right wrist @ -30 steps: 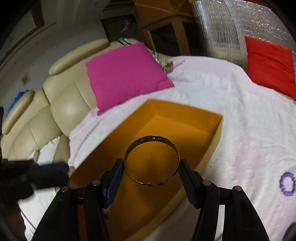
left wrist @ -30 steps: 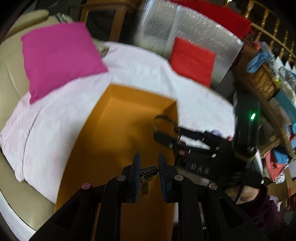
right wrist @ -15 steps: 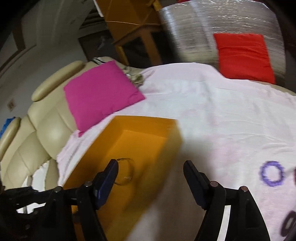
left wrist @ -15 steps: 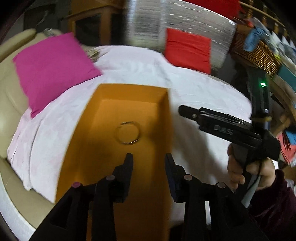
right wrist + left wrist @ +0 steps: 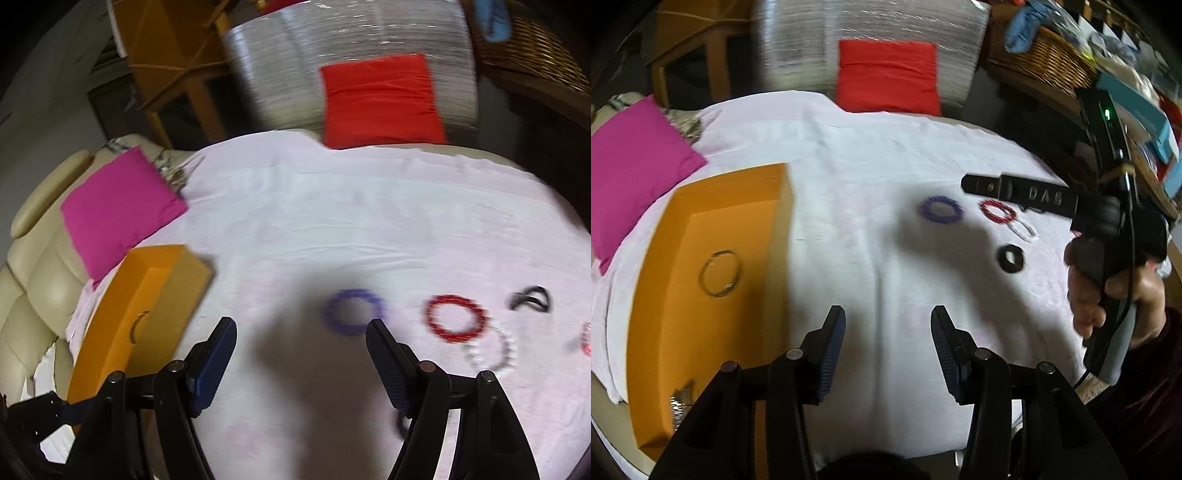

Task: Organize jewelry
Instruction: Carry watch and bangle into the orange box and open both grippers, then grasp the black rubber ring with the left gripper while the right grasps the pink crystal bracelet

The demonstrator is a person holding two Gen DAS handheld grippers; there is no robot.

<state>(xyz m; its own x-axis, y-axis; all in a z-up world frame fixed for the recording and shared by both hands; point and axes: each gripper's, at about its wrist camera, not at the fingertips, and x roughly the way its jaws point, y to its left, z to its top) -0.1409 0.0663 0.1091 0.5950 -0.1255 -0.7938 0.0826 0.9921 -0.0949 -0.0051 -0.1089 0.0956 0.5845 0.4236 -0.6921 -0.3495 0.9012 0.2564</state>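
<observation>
An orange box (image 5: 701,221) sits on the white cloth at the left. A metal bangle (image 5: 720,273) lies flat inside it, and a small silvery piece (image 5: 679,402) rests near its front corner. My left gripper (image 5: 888,325) hovers over bare cloth right of the box, its jaws opening with nothing between them. My right gripper (image 5: 301,332) is open and empty, just short of a purple bracelet (image 5: 352,312). Beyond that lie a red bracelet (image 5: 454,319), a white bead bracelet (image 5: 491,350) and a black piece (image 5: 532,297).
A pink cushion (image 5: 635,173) lies left of the box on a beige sofa (image 5: 33,288). A red cushion (image 5: 886,74) leans at the back. A wicker basket (image 5: 1045,55) stands at the back right. A black ring (image 5: 1011,258) lies near the person's hand (image 5: 1115,295).
The left gripper let go of the silvery piece and the right let go of the bangle; both now lie in the box. Both grippers opened and swung right over the cloth.
</observation>
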